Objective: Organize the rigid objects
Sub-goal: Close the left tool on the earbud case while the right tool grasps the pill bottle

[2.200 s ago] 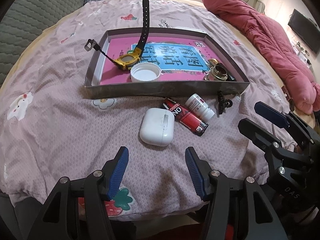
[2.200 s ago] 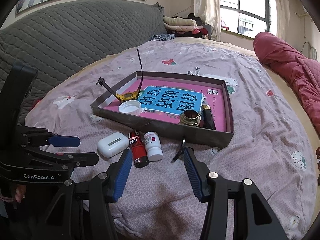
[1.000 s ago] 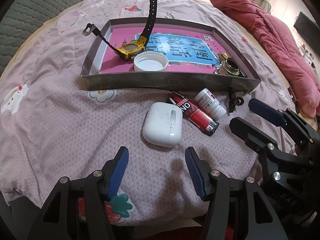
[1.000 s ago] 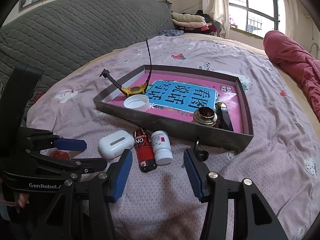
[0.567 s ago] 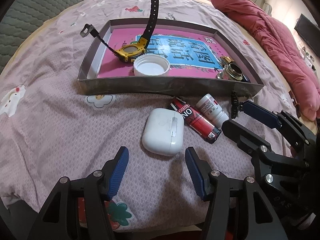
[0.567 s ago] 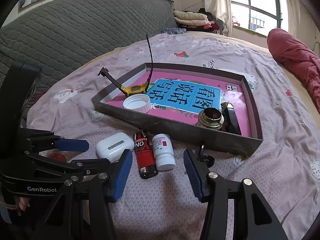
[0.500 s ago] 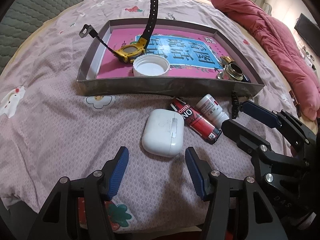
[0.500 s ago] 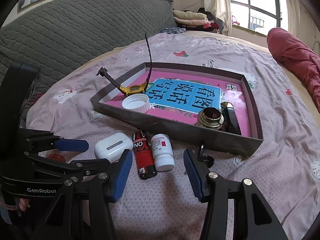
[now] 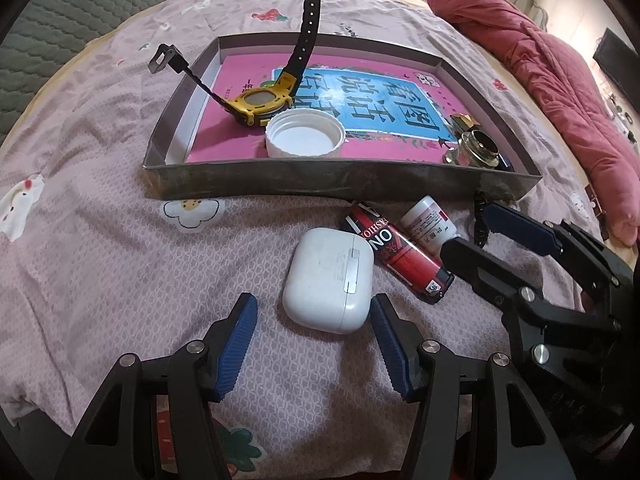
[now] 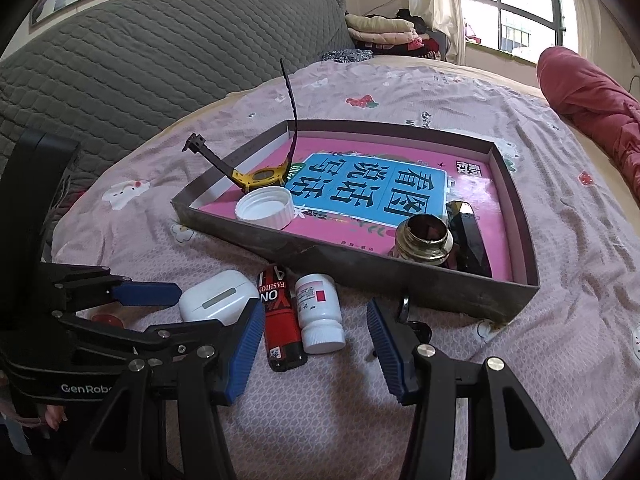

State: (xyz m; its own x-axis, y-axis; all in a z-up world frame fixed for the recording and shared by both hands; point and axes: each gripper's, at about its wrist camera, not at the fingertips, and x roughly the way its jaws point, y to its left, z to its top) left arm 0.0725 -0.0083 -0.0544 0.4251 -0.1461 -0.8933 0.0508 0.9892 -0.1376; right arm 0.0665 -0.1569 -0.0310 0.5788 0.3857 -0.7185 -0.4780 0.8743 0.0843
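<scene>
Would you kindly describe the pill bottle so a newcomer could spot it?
Find the tray on the bed. Three things lie before its near wall: earbud case, lighter, pill bottle. It is the small white cylinder with a red-patched label.

A home bedroom: patterned bedsheet (image 9: 100,240), padded headboard (image 10: 160,60), folded clothes (image 10: 380,26).

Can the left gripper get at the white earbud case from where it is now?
Probably yes. The left gripper is open and the earbud case lies flat on the bedspread just ahead of its fingertips, nothing between. The red lighter lies close on the case's right, so that finger has little room.
</scene>
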